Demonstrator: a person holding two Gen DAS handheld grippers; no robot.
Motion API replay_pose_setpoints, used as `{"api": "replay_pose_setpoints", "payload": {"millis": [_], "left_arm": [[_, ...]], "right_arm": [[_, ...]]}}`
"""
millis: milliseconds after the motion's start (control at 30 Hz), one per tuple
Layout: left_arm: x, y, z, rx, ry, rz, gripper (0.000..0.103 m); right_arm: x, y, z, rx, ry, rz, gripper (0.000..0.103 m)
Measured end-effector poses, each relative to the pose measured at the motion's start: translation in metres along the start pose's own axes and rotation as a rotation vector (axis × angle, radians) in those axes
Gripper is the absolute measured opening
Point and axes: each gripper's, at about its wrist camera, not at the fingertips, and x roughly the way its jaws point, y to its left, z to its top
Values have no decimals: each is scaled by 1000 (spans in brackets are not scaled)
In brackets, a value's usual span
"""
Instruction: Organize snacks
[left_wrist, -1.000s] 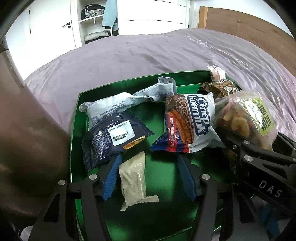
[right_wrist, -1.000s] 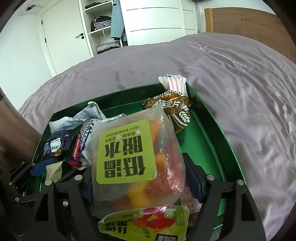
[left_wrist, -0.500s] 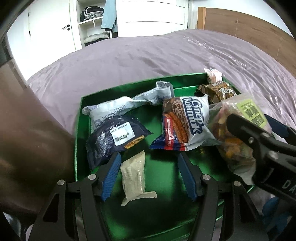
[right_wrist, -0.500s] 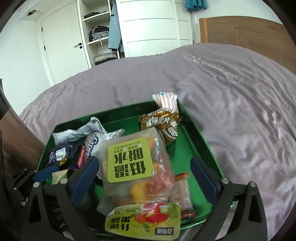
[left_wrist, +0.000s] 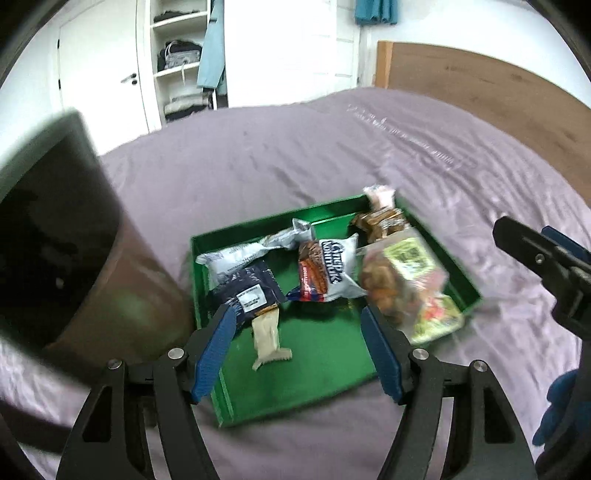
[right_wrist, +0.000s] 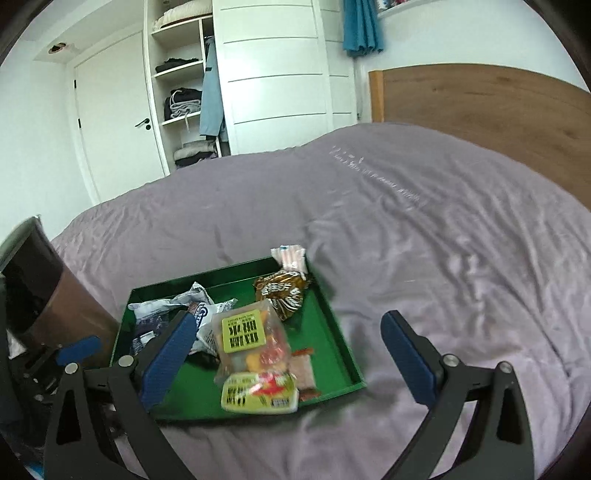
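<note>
A green tray (left_wrist: 332, 373) (right_wrist: 332, 328) lies on the purple bed and holds several snack packs: a dark blue pack (left_wrist: 251, 291), a cream bar (left_wrist: 267, 338), a white and red wafer pack (left_wrist: 325, 273), a grey pack (left_wrist: 240, 254), a brown pack (right_wrist: 282, 295) and a clear fruit bag with a green label (right_wrist: 255, 339) (left_wrist: 402, 280). My left gripper (left_wrist: 299, 350) is open and empty above the tray's near edge. My right gripper (right_wrist: 284, 354) is open and empty, raised above the tray's right side; it also shows in the left wrist view (left_wrist: 535, 254).
A brown bin (left_wrist: 55, 236) (right_wrist: 40, 291) stands left of the tray. The wooden headboard (right_wrist: 480, 107) is at the right. A white wardrobe with open shelves (right_wrist: 192, 92) and a door stand behind the bed.
My right gripper opened and let go of the clear fruit bag, which now lies in the tray. Both grippers pulled up and back from the tray.
</note>
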Motion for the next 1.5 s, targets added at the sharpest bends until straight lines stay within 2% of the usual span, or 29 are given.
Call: {"api": "replay_pose_setpoints", "payload": {"millis": [67, 333, 567, 700, 833, 933, 1000, 1033, 1133, 1233, 1500], "left_arm": [[-23, 2, -5, 4, -15, -11, 74], [-101, 27, -50, 17, -17, -9, 74], [-154, 62, -95, 9, -3, -13, 74], [-174, 83, -120, -6, 5, 4, 74], [-196, 106, -141, -9, -6, 67, 74], [-214, 124, -151, -26, -27, 81, 74], [-221, 134, -156, -32, -29, 82, 79], [-225, 140, -160, -45, -31, 85, 85], [-233, 155, -172, -75, -28, 90, 88], [-239, 165, -186, -96, -26, 100, 100], [-239, 175, -207, -104, -14, 100, 101]], "right_arm": [[-17, 2, -3, -12, 3, -4, 103], [-89, 22, -38, -27, 17, 14, 103], [-138, 51, -81, -26, 68, 24, 103], [-160, 69, -100, -38, 77, 32, 103], [-183, 90, -114, -66, 72, 38, 103], [-199, 102, -121, -83, 57, 39, 103], [-207, 110, -124, -89, 53, 42, 103], [-210, 114, -125, -93, 49, 44, 103], [-221, 126, -130, -122, 40, 52, 103], [-228, 137, -138, -157, 42, 58, 103], [-235, 146, -160, -189, 58, 51, 103]]}}
